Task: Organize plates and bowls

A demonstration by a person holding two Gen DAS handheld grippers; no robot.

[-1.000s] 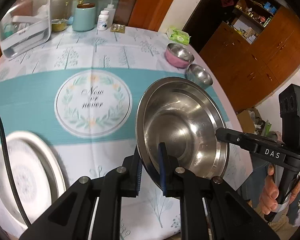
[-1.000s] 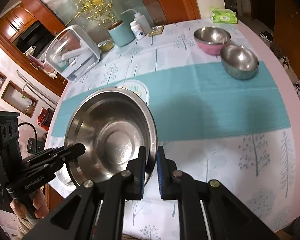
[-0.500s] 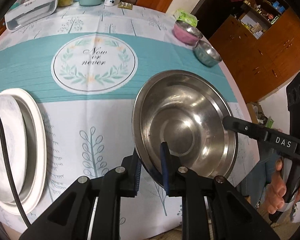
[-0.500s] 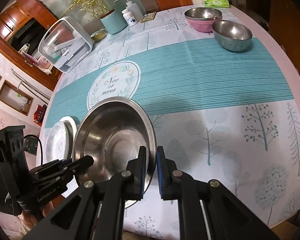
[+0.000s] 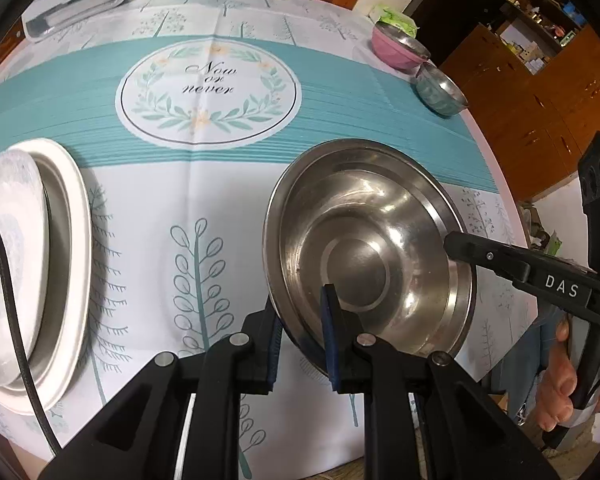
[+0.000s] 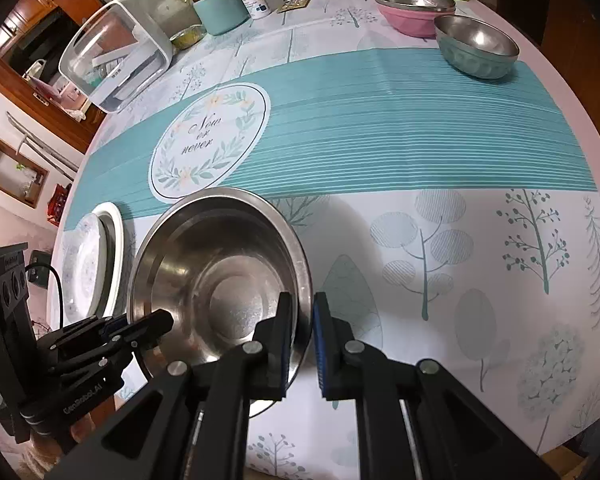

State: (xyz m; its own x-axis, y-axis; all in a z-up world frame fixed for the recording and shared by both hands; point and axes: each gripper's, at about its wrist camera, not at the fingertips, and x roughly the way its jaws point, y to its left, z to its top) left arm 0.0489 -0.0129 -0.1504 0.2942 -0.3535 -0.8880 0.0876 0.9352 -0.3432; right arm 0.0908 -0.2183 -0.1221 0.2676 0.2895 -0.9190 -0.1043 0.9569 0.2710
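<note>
Near the front edge of the bench [image 5: 228, 184], a large steel bowl [image 5: 364, 256] is carried between two hand-held grippers, one on each side of its rim. The left gripper [image 5: 300, 332] pinches the near-left rim, its fingers [image 5: 329, 320] nearly pressed together with the thin metal wall between them. The right gripper [image 6: 300, 336] pinches the opposite rim in the same manner, one finger inside the bowl and one outside. Each gripper appears in the other's view at the far side of the bowl, so the grip is shared about evenly.

The bowl lies directly ahead of and below both pairs of fingers, mouth up and slightly tilted, low over the white leaf-printed part of the cloth; whether its base touches the cloth cannot be told. It has no long axis; the line between the two grips runs across its width.

To the bowl's left, near but apart, stands a stack of white plates [image 5: 32, 264], closer to the left gripper. At the far right of the bench sit a pink bowl [image 6: 414, 10] and, just beside it, a small steel bowl [image 6: 476, 46], well apart from the carried one and on the right gripper's side.

Judgement: the bowl is being set down or shifted; nesting with the far bowls would require travel away from the person and rightward.
</note>
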